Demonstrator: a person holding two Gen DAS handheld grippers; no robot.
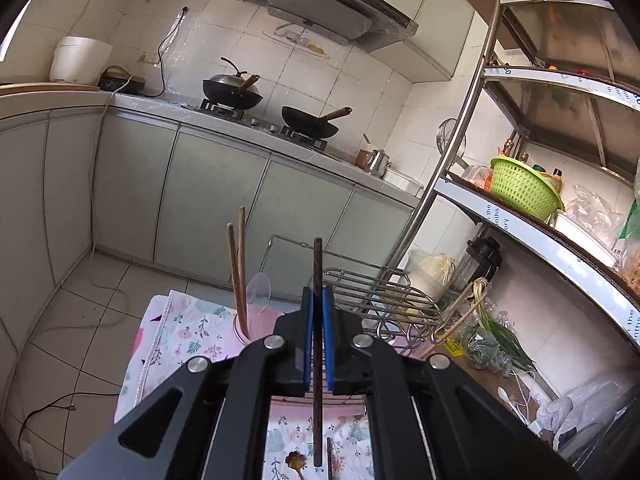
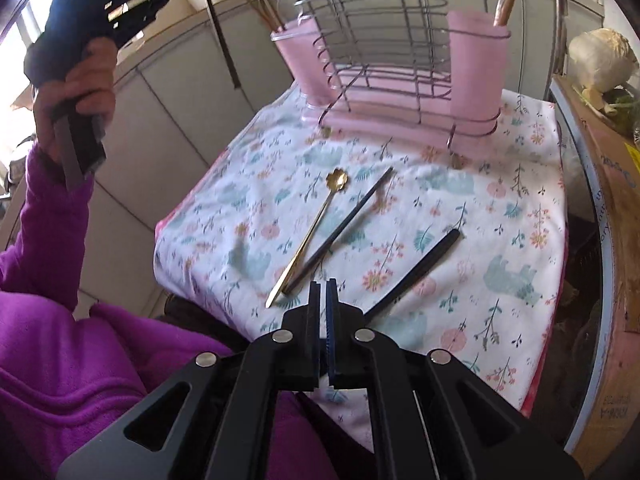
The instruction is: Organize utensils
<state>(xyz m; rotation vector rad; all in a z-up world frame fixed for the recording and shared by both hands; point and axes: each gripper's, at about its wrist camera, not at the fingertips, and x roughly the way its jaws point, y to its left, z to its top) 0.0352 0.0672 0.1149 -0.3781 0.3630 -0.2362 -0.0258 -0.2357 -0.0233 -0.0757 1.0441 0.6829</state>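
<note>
Left gripper (image 1: 318,304) is clamped on a dark wooden chopstick (image 1: 317,380), the blue pads (image 1: 328,336) pressed against it on both sides; the stick stands upright through the jaws, its top well above them and its lower end hanging over the floral cloth (image 1: 192,332). The gripper is held high, just to the right of the pink cup (image 1: 256,326) that sits at the left end of the wire rack (image 1: 384,292). That cup already holds two brown chopsticks (image 1: 238,276) and what looks like a pale spoon (image 1: 260,288), though the fisheye edge makes that last one hard to confirm. Right gripper (image 2: 325,292) has its fingers pressed together on nothing, low over the near edge of the cloth. Still loose on the cloth: a gold spoon (image 2: 308,236) with a flower-shaped bowl, a thin dark chopstick (image 2: 340,232) lying touching alongside it, and a thicker dark stick (image 2: 416,272) well apart to the right. The second pink cup (image 2: 476,68), at the rack's right end, has one copper-coloured handle (image 2: 506,0) standing in it. Judgement: the sort is roughly half done. One piece is in hand and needs dropping into the left cup, then three pieces remain to be picked off the cloth, chopsticks to one cup and the spoon likely to the other.
</note>
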